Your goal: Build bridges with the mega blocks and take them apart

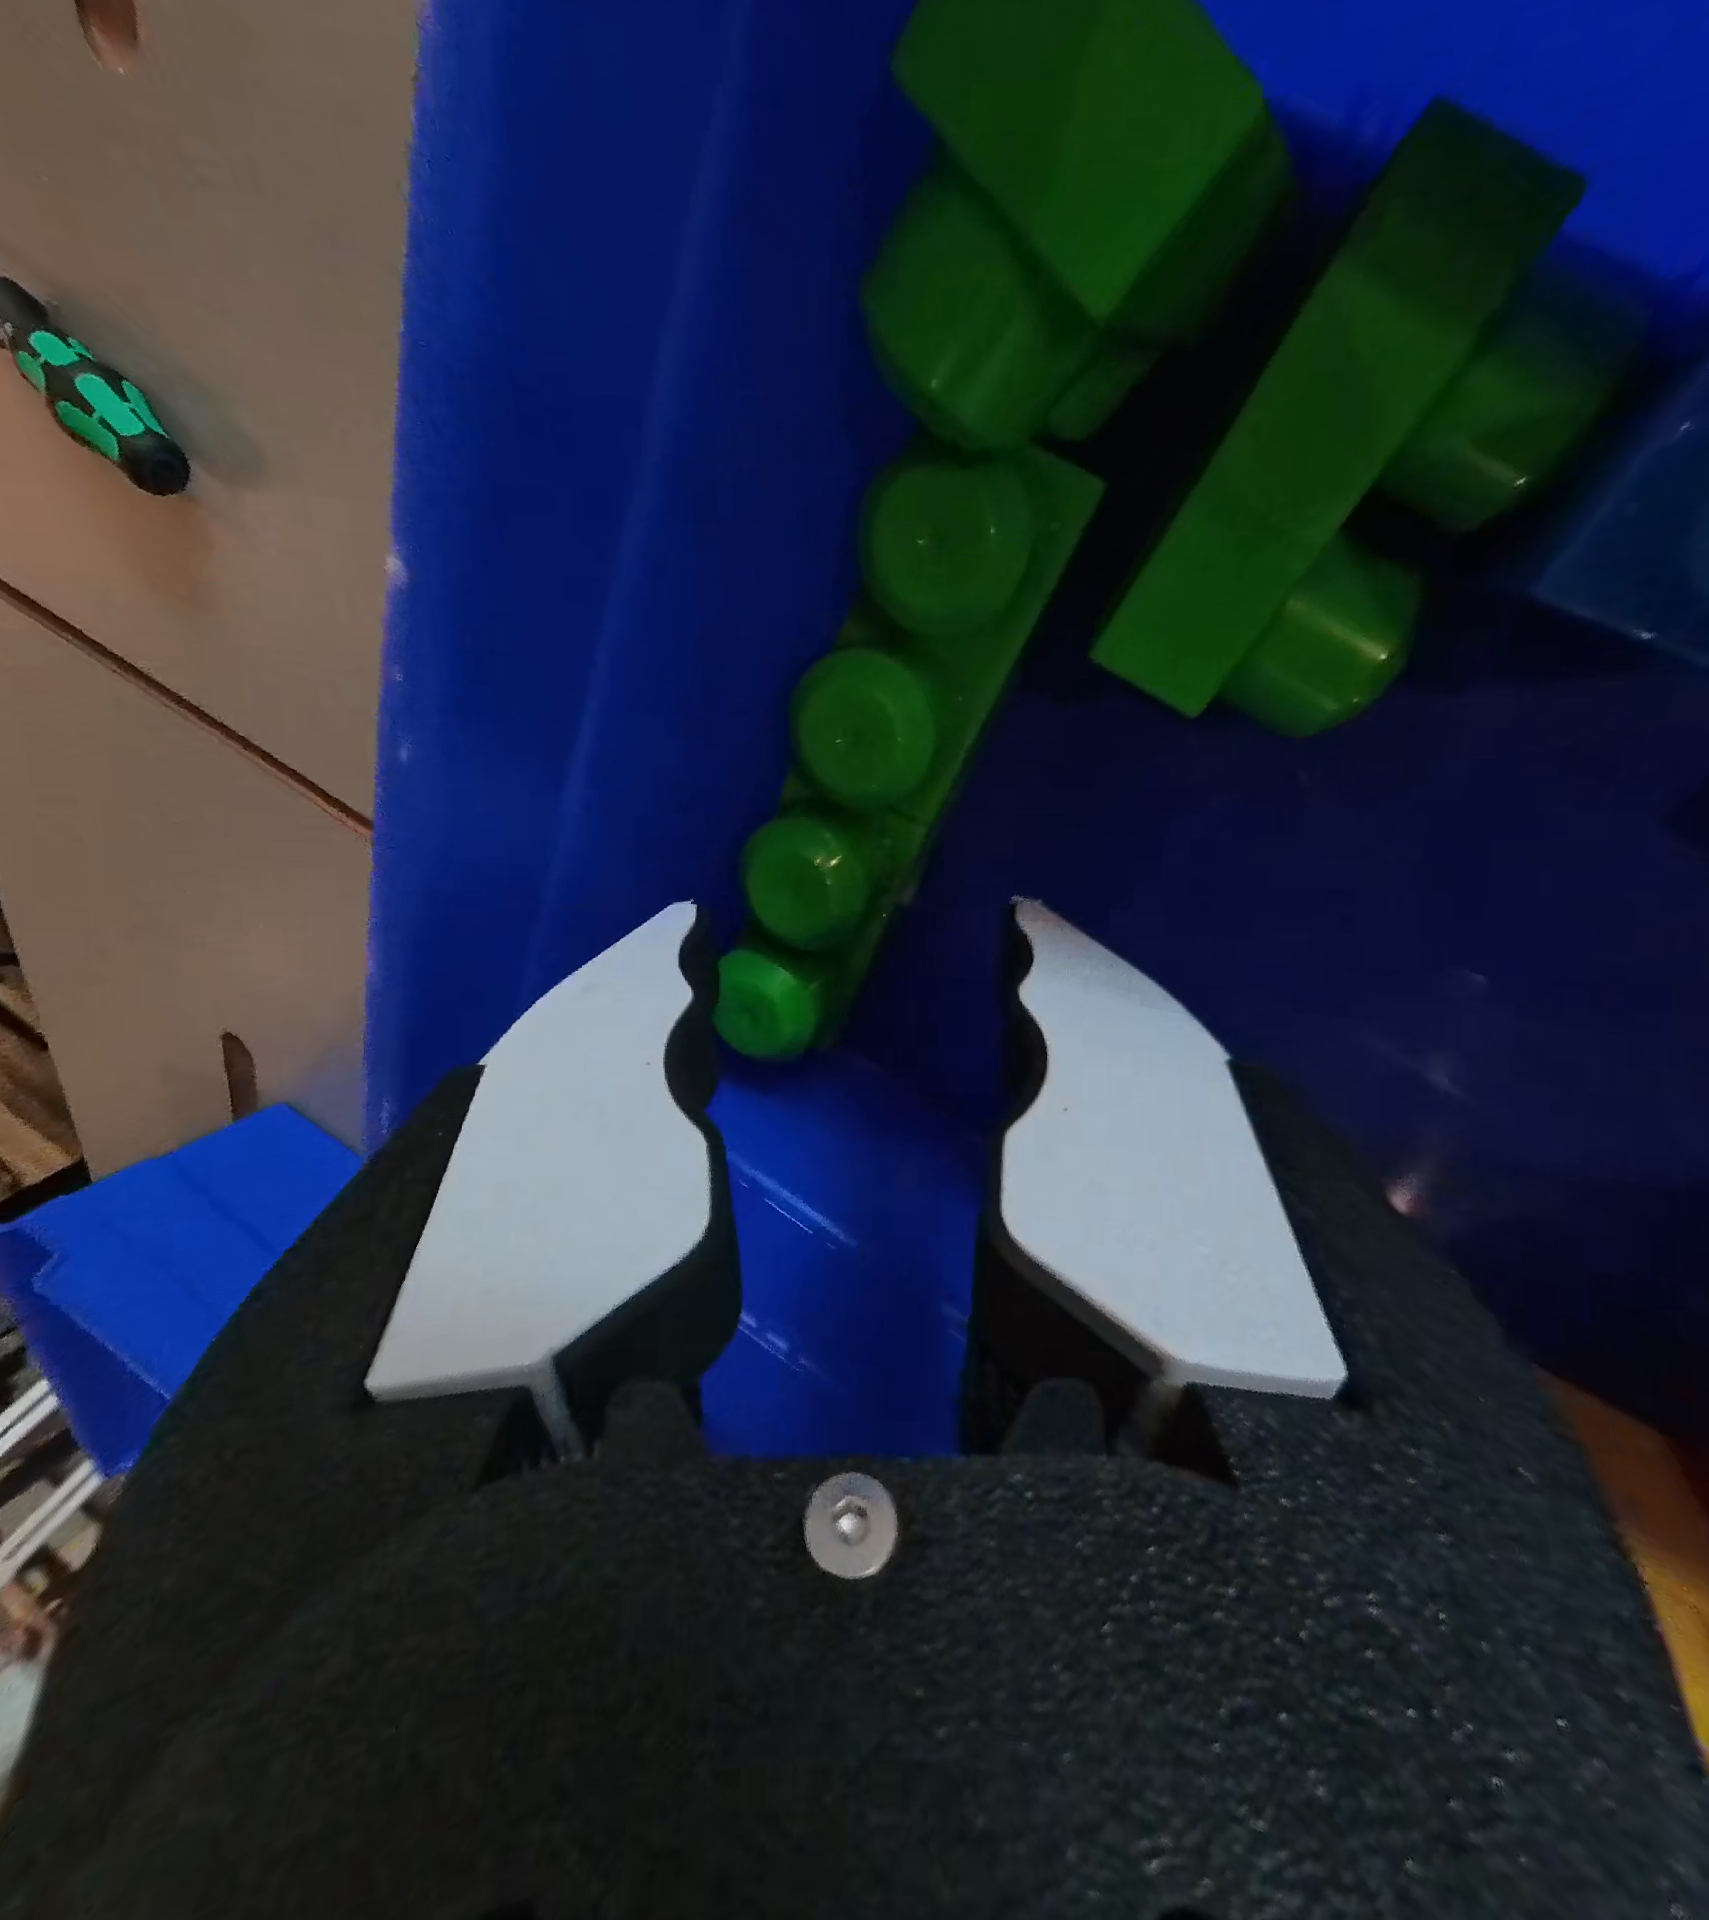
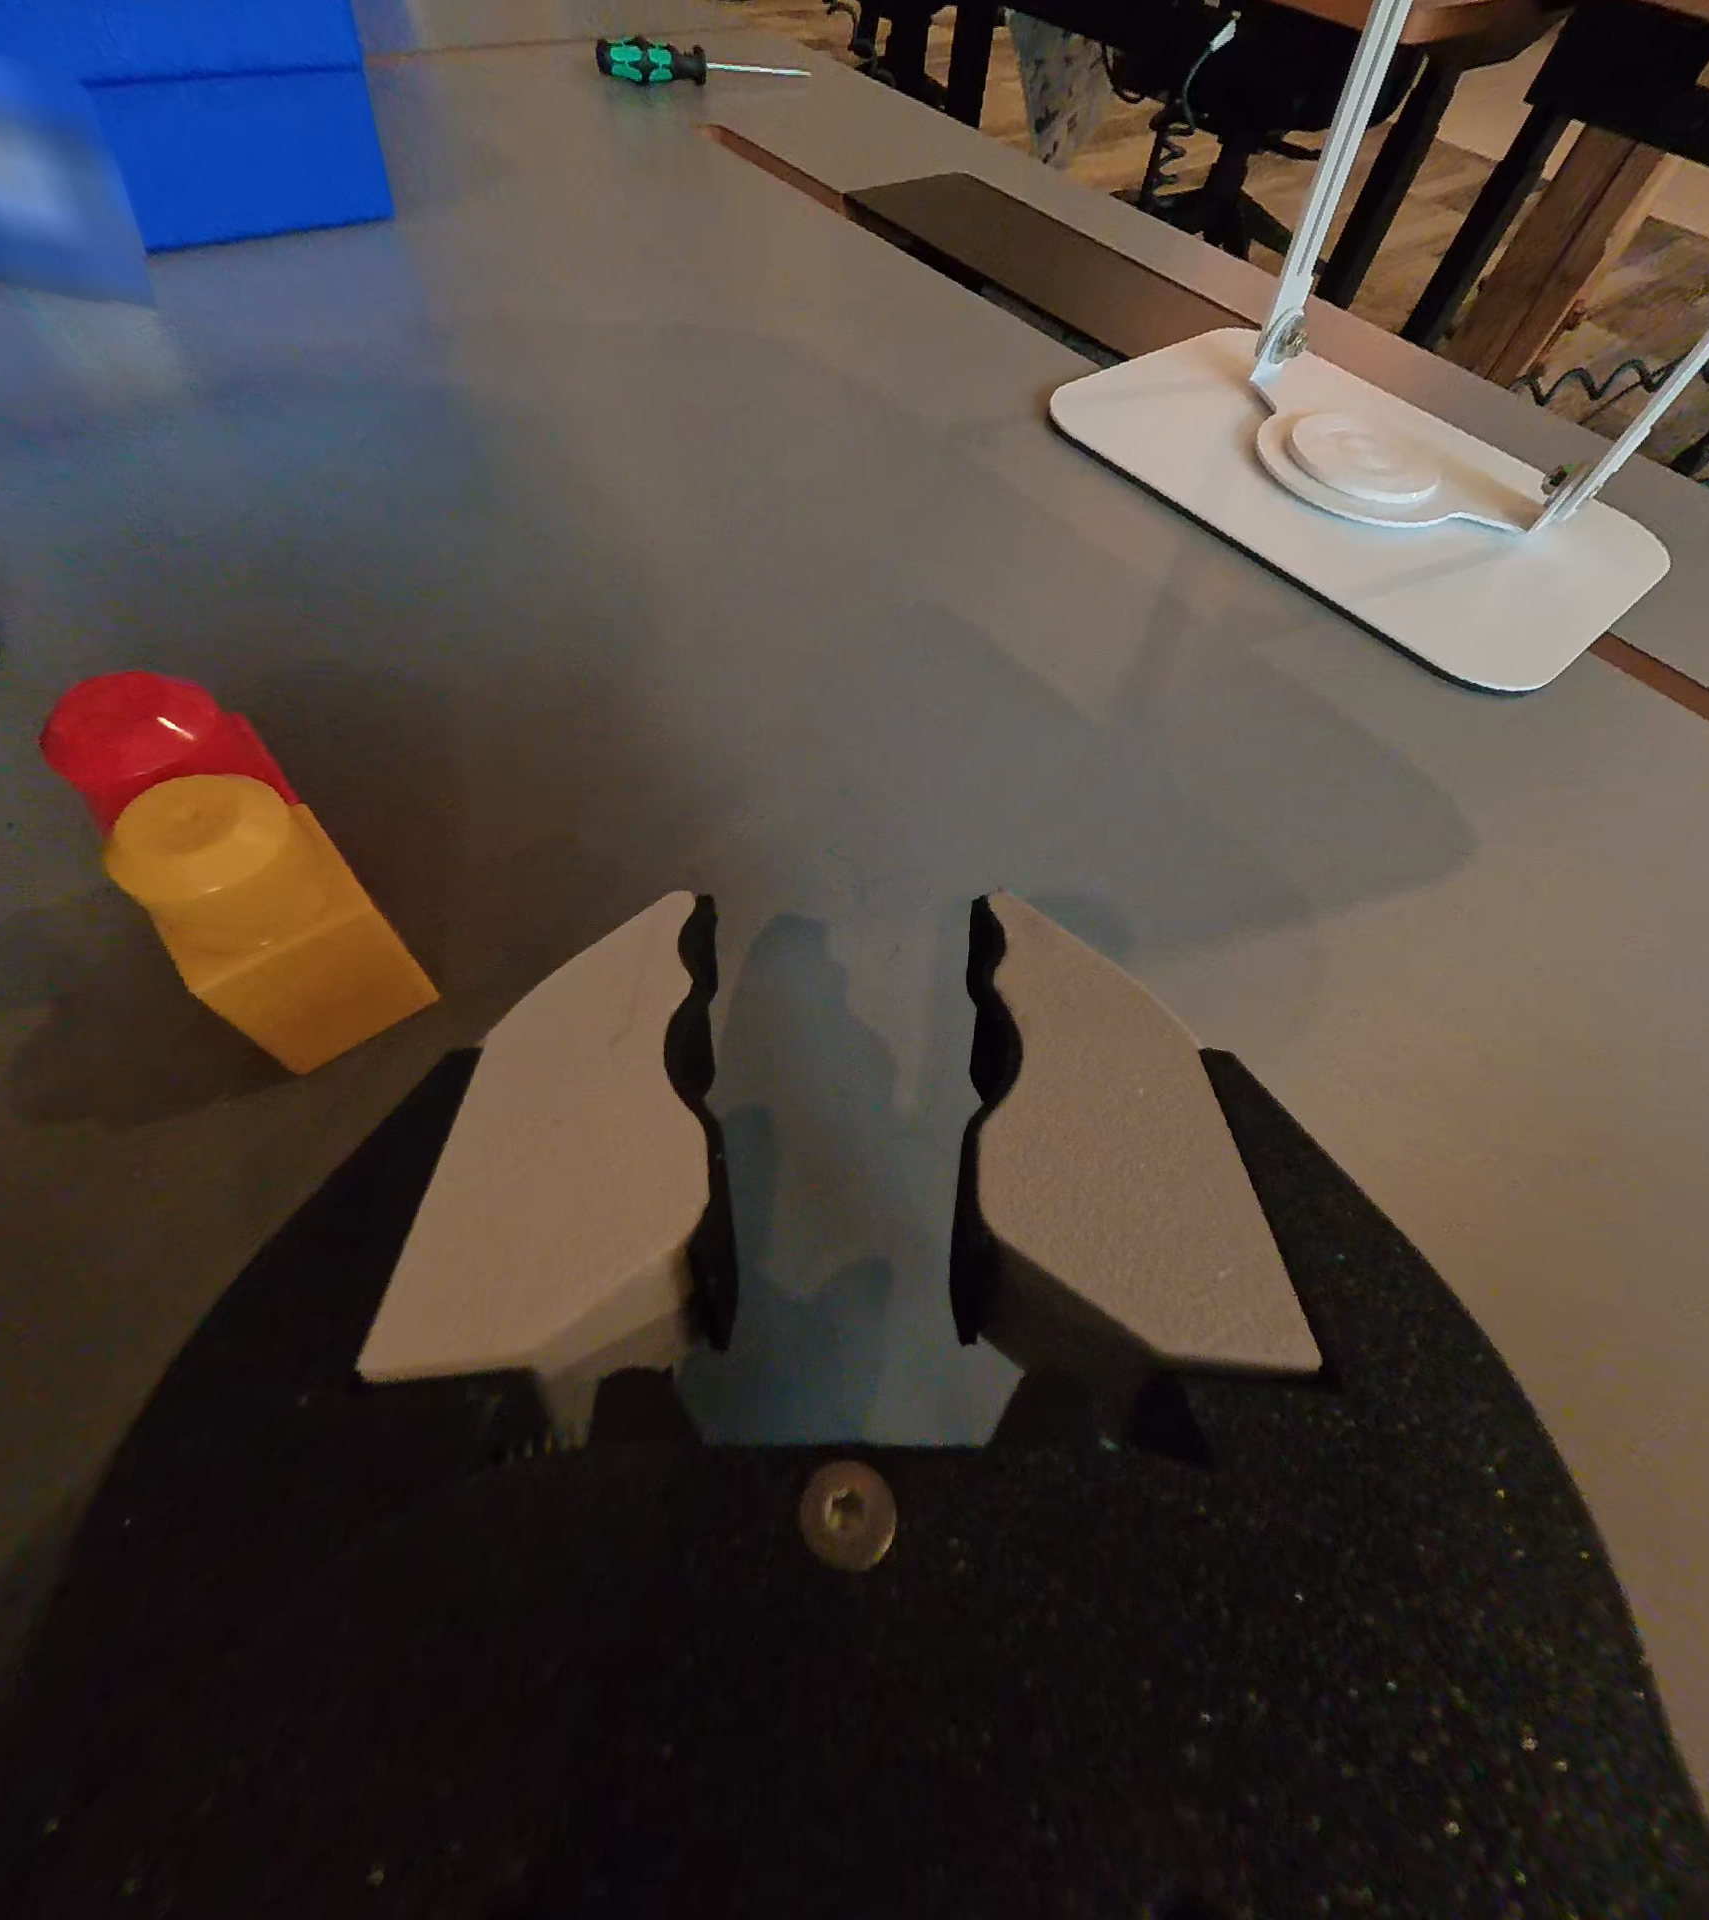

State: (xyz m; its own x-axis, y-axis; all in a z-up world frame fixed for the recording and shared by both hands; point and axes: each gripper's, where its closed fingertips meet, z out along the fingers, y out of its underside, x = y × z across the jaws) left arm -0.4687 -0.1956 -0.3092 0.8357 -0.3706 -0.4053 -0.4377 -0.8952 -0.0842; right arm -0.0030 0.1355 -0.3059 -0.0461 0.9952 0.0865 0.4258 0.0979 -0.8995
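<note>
Both tongs stand parted with nothing between their grey fingers. Left tongs (image 1: pixel 855 971) reach down into a blue bin (image 1: pixel 621 520), and the lower end of a long green four-stud block (image 1: pixel 891 717) lies right at the tip of the left finger (image 1: pixel 559 1174), leaning along the bin's wall; whether it touches the finger cannot be told. Farther in lie two more green blocks, a chunky one (image 1: pixel 1058 229) at the top and a flat-sided one (image 1: pixel 1328 436) to its right, close to each other with a dark gap between. A blue block (image 1: pixel 1702 488) sits at the right edge, blurred. Outside the bin, a green-and-black screwdriver (image 1: pixel 86 390) rests on the grey tabletop (image 1: pixel 154 727). Right tongs (image 2: pixel 839 945) hover low over the bare tabletop (image 2: pixel 725 520), casting a shadow beneath the gap. To their left, a yellow single-stud block (image 2: pixel 268 935) stands tilted, touching a red block (image 2: pixel 143 738) just behind it. Well ahead to the right rests a white lamp base (image 2: pixel 1369 520) with two thin white rods rising from it. Far back, the screwdriver (image 2: pixel 663 60) lies near the blue bin (image 2: pixel 226 145).
</note>
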